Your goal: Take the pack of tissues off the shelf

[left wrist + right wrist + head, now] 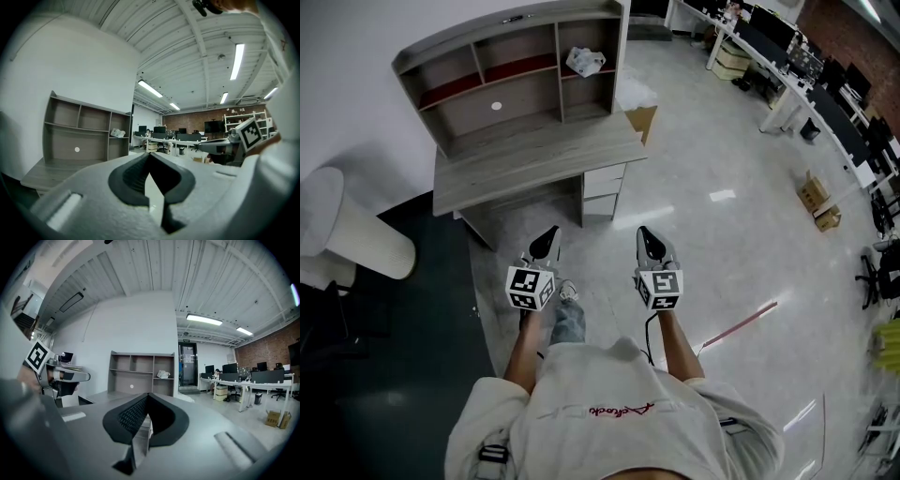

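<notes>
The pack of tissues (585, 62) is a white crumpled packet on the upper right shelf of the grey wooden hutch (511, 37) on a desk (534, 159). It also shows in the left gripper view as the tissues (117, 133) and in the right gripper view as the tissues (163, 374). My left gripper (551, 232) and right gripper (643, 231) are held side by side over the floor, well short of the desk, pointing toward it. Both the left gripper (149, 153) and the right gripper (147, 394) are shut, with nothing between their jaws.
A drawer unit (602, 187) sits under the desk's right end, with a cardboard box (642, 120) on the floor beside it. A white rounded object (356, 234) stands at the left on dark flooring. Office desks (787, 56) with monitors line the far right.
</notes>
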Demonstrator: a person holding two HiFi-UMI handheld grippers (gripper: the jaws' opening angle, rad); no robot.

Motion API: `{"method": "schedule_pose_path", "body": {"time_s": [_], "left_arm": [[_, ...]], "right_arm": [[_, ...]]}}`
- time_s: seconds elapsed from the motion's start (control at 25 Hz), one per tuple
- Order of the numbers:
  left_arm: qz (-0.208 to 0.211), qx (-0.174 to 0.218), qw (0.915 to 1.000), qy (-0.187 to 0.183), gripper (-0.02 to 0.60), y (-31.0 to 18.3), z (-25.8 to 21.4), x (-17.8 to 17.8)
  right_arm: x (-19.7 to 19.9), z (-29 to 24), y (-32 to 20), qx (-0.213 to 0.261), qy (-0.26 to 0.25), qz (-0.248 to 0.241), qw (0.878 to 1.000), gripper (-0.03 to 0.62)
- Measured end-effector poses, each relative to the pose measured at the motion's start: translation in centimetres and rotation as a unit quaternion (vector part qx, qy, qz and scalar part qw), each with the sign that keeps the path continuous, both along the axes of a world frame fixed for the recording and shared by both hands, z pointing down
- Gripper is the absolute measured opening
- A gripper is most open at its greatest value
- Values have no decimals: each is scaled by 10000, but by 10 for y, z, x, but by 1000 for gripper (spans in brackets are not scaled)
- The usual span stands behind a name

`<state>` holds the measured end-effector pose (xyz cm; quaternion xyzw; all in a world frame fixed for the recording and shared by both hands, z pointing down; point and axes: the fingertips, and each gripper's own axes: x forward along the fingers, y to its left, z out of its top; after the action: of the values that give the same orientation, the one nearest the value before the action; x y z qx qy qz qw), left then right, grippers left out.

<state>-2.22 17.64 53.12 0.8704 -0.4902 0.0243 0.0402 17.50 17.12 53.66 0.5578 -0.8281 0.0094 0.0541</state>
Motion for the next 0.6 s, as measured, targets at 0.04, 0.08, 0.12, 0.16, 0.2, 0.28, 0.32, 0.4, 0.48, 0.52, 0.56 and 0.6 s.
{"method": "schedule_pose_path", "body": {"time_s": [0.04,0.08,0.12,0.16,0.2,0.28,0.32,0.4,0.48,0.52,0.56,0.6], "left_arm": [[8,0,10000,9,-2,-9,1,-2],[17,4,10000,21,-2,-20,2,-3],[26,14,10000,34,-2,-31,2,-5],[34,26,10000,45,-2,-42,2,-7],[40,35,10000,53,-2,-54,1,-10],[50,36,10000,69,-2,-77,1,-15],[58,33,9999,77,-2,-89,1,-18],[87,21,9999,90,0,-114,0,-23],[125,9,9999,113,-2,-140,-2,-29],[142,8,9998,123,-2,-153,-4,-32],[158,10,9998,129,-2,-166,-5,-36],[171,17,9998,132,-2,-179,-8,-39]], "right_arm": [[-1,0,-9,4,7,13,10000,8],[-2,1,-19,9,16,26,10000,8],[-4,1,-30,17,28,37,10000,8],[-6,0,-41,27,41,46,10000,8],[-8,0,-53,37,50,52,10000,8],[-14,-2,-75,47,66,51,10000,8],[-17,-2,-86,42,82,53,9999,8],[-24,-3,-110,22,113,65,9999,8],[-32,-4,-135,4,132,79,9999,8],[-36,-6,-148,1,142,85,9999,8],[-40,-8,-162,0,155,90,9998,8],[-44,-10,-175,3,165,94,9998,8]]}}
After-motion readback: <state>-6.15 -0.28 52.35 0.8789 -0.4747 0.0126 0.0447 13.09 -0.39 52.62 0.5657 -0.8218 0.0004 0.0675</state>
